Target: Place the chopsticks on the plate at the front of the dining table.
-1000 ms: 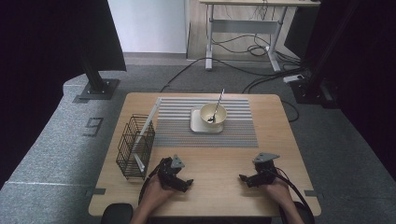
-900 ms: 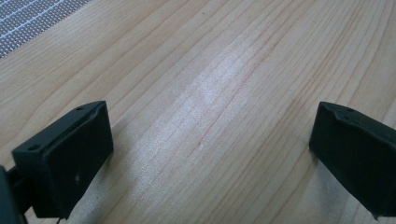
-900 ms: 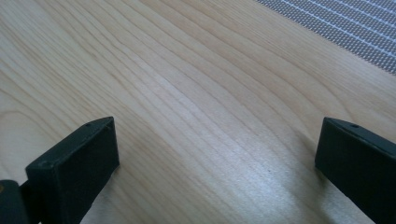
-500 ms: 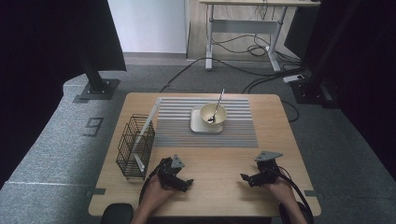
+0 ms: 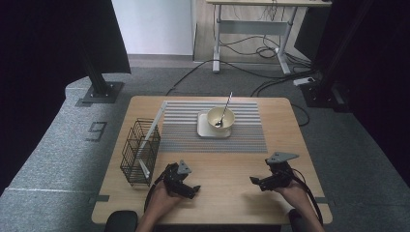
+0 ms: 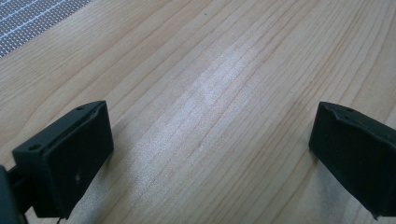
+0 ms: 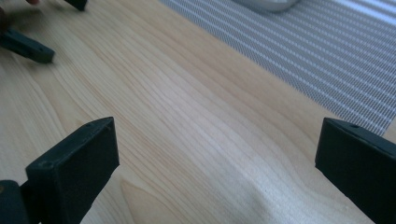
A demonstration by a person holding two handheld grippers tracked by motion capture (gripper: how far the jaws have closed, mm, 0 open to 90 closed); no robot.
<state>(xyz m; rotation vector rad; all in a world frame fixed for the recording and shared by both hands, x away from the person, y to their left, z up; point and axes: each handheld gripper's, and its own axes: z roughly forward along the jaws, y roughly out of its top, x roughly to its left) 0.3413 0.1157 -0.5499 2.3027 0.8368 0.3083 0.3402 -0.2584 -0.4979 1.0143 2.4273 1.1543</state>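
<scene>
A cream bowl (image 5: pixel 220 117) with a spoon (image 5: pixel 225 109) leaning in it stands on a white square plate (image 5: pixel 205 129) on the grey striped mat (image 5: pixel 188 130) at the table's far middle. A black wire rack (image 5: pixel 139 151) sits at the left. My left gripper (image 5: pixel 189 190) rests low over the near left of the wooden table (image 5: pixel 227 169), open, with bare wood between its jaws in the left gripper view (image 6: pixel 210 140). My right gripper (image 5: pixel 257 181) lies at the near right, also open and empty (image 7: pixel 215 158).
The mat's edge (image 7: pixel 327 56) runs across the upper right of the right gripper view, with the plate's rim (image 7: pixel 266 3) at the top. The other gripper's black jaws (image 7: pixel 28 46) show at that view's upper left. Cables and metal stands crowd the floor beyond the table.
</scene>
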